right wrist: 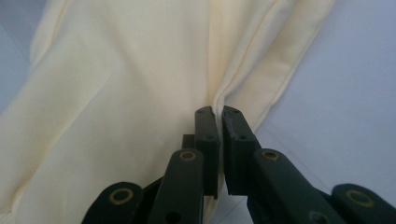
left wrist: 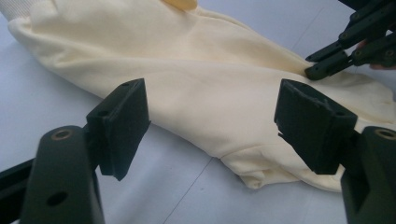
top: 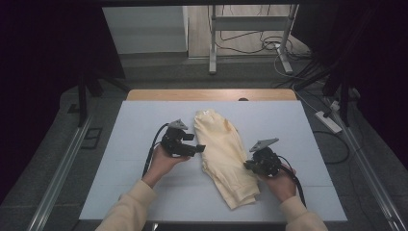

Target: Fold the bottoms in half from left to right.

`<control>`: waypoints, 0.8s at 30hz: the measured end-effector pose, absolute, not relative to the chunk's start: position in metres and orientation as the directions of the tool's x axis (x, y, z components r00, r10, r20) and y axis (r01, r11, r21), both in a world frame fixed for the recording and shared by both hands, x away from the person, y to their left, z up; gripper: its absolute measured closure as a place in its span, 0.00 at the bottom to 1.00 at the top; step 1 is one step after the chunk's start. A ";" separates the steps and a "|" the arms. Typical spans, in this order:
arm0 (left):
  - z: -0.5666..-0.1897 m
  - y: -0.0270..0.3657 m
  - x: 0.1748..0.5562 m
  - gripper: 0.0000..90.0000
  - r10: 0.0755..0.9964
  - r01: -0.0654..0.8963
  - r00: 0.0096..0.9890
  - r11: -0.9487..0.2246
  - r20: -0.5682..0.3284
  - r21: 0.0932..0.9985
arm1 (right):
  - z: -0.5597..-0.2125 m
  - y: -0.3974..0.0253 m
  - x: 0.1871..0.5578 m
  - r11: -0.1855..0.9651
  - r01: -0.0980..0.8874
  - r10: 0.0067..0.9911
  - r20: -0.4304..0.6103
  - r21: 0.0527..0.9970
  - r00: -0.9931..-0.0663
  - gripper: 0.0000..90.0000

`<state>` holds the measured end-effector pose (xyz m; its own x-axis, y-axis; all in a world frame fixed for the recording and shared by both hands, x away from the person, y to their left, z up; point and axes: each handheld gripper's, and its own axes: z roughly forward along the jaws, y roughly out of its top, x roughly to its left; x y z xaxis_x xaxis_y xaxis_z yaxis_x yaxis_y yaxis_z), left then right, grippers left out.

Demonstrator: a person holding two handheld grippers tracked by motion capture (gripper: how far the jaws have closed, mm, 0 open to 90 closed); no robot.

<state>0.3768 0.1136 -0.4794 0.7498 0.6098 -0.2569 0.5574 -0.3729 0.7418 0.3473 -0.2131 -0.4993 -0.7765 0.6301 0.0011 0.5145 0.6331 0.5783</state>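
Cream garment [top: 223, 153], folded lengthwise mid-worktop [top: 120, 159]. Right gripper [right wrist: 218, 112] pinched shut on thin edge fold; left gripper [left wrist: 212, 121] gaped wide beside it. Risked: fold slipping free, bundle dragging askew under one-sided pull.

the table [top: 120, 159] has a flat, pale grey-white top, with a strip of bare wood showing along its far edge. faint seam lines cross the pale surface. a cream-yellow garment [top: 223, 154] lies directly on it, loosely bunched and folded into a long shape that runs from the far middle of the table down toward the near right. its ribbed end points to the far side. the surface around it is bare on both sides.
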 end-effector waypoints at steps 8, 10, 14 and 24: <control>-0.479 0.112 0.377 0.28 0.611 0.557 0.750 -0.378 -0.252 0.740 | -0.500 -0.213 0.345 0.639 0.496 0.636 -0.043 0.588 -0.770 0.74; -0.479 0.112 0.377 0.28 0.611 0.554 0.752 -0.379 -0.249 0.741 | -0.494 -0.215 0.342 0.619 0.479 0.637 -0.042 0.623 -0.769 0.64; -0.479 0.112 0.377 0.28 0.612 0.554 0.751 -0.377 -0.249 0.743 | -0.478 -0.215 0.333 0.558 0.439 0.613 0.008 0.704 -0.790 0.55; -0.479 0.113 0.376 0.28 0.614 0.553 0.749 -0.372 -0.249 0.745 | -0.476 -0.181 0.307 0.639 0.364 0.481 0.016 0.678 -0.876 0.49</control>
